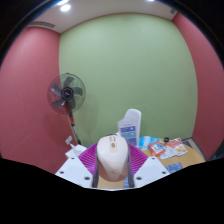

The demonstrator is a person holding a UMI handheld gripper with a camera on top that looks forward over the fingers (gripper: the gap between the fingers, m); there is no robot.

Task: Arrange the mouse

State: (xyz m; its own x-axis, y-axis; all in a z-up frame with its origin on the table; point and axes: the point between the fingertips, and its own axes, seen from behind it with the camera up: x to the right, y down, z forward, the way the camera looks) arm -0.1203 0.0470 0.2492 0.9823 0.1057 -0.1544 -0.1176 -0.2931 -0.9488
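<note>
Between the claw's [113, 168] pink pads, a cream oval plastic mouse [113, 158] sits gripped, long axis pointing ahead, above the wooden tabletop [190, 160].

The hand-held gripper [113, 168] clamps a cream mouse [113, 157] between its magenta pads [92, 158], raised above the bench [190, 157]. A standing fan [67, 95] is at ten o'clock, colourful booklets [168, 149] at three.
</note>
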